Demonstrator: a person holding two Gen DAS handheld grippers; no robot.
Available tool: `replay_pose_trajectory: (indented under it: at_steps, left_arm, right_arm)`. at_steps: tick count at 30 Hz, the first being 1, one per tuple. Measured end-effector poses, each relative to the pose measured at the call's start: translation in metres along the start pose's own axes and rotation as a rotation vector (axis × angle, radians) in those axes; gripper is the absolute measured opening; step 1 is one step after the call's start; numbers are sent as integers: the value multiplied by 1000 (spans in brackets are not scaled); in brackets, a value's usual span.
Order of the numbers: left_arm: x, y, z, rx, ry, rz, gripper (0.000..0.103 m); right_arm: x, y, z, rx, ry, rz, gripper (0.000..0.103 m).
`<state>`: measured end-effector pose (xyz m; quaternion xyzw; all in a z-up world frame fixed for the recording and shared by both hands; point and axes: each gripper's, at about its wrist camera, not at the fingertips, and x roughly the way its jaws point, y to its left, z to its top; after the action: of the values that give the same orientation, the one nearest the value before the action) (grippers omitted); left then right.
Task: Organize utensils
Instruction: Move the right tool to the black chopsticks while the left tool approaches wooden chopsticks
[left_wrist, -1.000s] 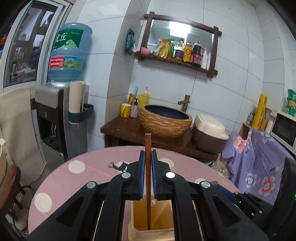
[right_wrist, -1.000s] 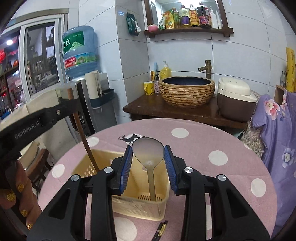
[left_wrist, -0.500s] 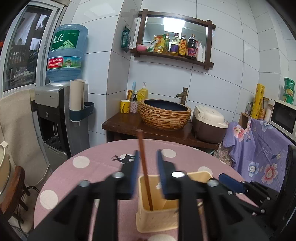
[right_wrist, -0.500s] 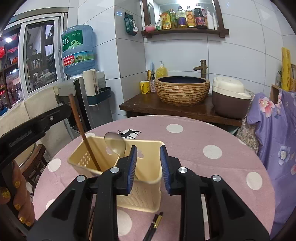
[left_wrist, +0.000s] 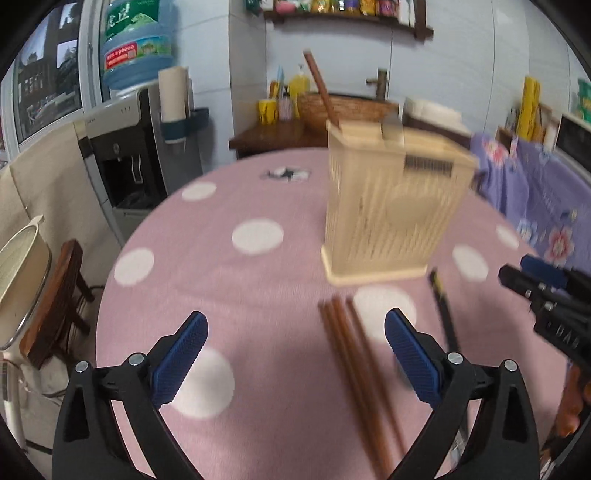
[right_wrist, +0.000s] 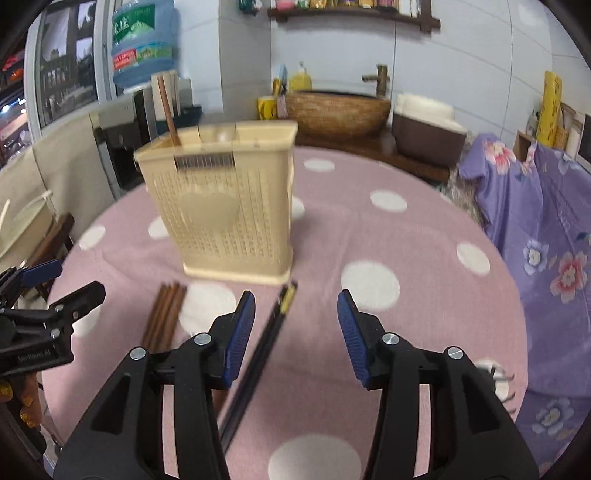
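Both tongs, left and right, are spread and empty; we should lower over the brown wooden chopsticks near the counter's front edge, pinching mid-length.

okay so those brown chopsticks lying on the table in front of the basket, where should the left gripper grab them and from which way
Take the brown chopsticks near mid-length, coming straight down from above with the left gripper, jaws across the bundle. They lie flat and side by side on the pink tablecloth, so no end is raised. The yellow basket stands just past their far tips, so stay clear of that end.
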<state>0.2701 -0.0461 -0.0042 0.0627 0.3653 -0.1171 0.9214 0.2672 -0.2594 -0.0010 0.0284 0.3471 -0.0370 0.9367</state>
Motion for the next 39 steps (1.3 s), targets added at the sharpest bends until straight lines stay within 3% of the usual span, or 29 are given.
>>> replay_pose_trajectory:
  at_steps: [7, 13, 22, 32, 39]
  left_arm:
    - [19, 0, -38, -12, 127, -26, 63]
    - [22, -4, -48, -31, 153, -51, 53]
    - [23, -16, -52, -30, 162, -75, 50]
    - [24, -14, -54, -43, 169, -74, 48]
    - [25, -12, -53, -58, 176, -67, 48]
  right_arm:
    - [26, 1, -50, 29, 172, 35, 47]
    - [28, 7, -68, 35, 208, 40, 47]
    - [23, 15, -64, 37, 212, 77, 47]
    - [29, 1, -63, 55, 231, 3, 43]
    - [28, 5, -60, 95, 232, 108, 43]
